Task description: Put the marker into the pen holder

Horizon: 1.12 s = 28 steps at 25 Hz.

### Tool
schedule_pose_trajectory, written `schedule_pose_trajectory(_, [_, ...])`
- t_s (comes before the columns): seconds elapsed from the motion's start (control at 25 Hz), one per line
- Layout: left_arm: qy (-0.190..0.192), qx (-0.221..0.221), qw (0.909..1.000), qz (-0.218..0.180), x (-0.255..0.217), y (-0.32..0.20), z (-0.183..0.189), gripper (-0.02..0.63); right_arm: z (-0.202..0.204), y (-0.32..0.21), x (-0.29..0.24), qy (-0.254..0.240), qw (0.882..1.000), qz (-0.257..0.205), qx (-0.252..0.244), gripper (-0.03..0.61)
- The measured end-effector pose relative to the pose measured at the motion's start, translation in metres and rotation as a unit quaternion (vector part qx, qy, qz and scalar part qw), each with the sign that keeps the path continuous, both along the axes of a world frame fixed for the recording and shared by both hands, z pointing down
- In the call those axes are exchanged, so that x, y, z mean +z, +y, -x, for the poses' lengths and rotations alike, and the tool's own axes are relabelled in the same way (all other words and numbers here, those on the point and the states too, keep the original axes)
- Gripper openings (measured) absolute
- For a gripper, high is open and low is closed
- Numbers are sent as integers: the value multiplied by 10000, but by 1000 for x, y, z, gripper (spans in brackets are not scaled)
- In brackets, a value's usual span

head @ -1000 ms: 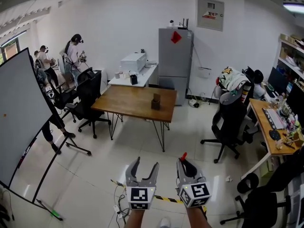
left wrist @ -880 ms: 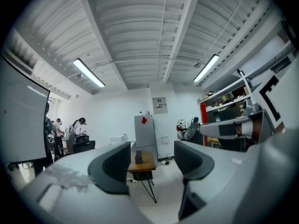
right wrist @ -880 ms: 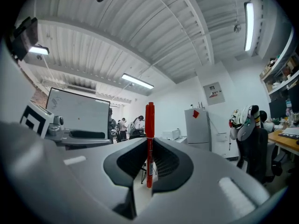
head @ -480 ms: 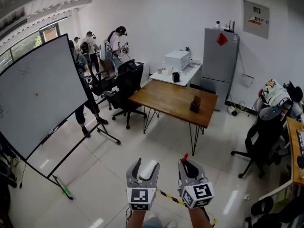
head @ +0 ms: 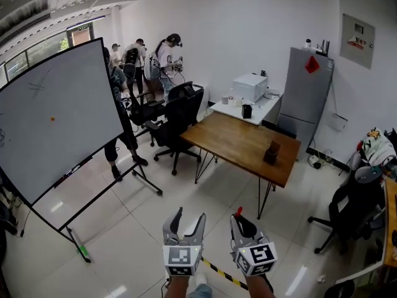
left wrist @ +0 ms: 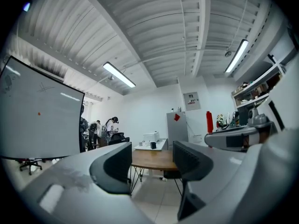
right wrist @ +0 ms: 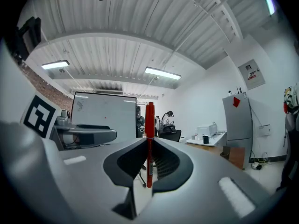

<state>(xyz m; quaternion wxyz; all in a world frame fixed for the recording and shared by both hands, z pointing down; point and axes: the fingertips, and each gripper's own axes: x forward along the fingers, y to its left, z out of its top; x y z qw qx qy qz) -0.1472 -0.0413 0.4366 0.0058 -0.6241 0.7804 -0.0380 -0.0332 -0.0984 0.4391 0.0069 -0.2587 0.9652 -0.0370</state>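
The right gripper [head: 239, 221] is gripping the red marker [right wrist: 149, 125] upright in closed jaws, and the left gripper [head: 184, 220] is holding nothing, its jaws apart. The pen holder [head: 272, 153] is standing far away on the wooden table [head: 231, 140], near its right end.

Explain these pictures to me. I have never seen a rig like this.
No robot here: a person in an office holds a hand-held gripper in each hand. The wide picture comes from a camera on the person's head; the other two look along each one's jaws. The left hand-held gripper is open and empty. The right hand-held gripper is shut on a red marker, upright. Ahead, a wooden table bears a dark box, probably the pen holder.
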Motion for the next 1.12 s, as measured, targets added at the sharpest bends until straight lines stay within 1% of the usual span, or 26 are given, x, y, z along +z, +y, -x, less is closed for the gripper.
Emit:
schedule_pose_trajectory(0.04, [-31,16,10000,-56,-3,-11,10,275,10,-11,-5,-19,10000,-50,7,37])
schedule_pose_trajectory(0.16, [-35,-64,9992,-397,-21,-40,41,275,43,-39,-20,-84,9997,-229,-41,37])
schedule_pose_trajectory(0.2, [-50,-94,9991,-420,-23,-48,52,275,54,-47,-23,-90,9996,-266,-72,37])
schedule_pose_trajectory(0.44, [-149,-134,9997,-118,-12,-88,113,275,119,-87,-15,38,9995,-180,-250,37])
schedule_pose_trajectory(0.52, [-112,-124,9998,-135,-14,-100,133,275,139,-97,-17,26,9995,-188,-250,37])
schedule_pose_trajectory(0.64, [103,29,9997,-238,-19,-114,154,275,157,-113,-21,5,9995,-256,-169,37])
schedule_pose_trajectory(0.76, [178,160,9994,-231,-15,-134,161,275,153,-134,-12,137,9997,-194,26,37])
schedule_pose_trajectory(0.88, [338,500,9978,-259,-12,-165,151,275,142,-161,2,252,9992,-40,310,37])
schedule_pose_trajectory(0.96, [390,694,9966,-188,-3,-189,145,275,139,-181,7,272,9986,9,445,37])
schedule_pose_trajectory(1.12, [212,885,9958,44,21,-238,140,275,145,-225,11,179,9984,18,530,37])
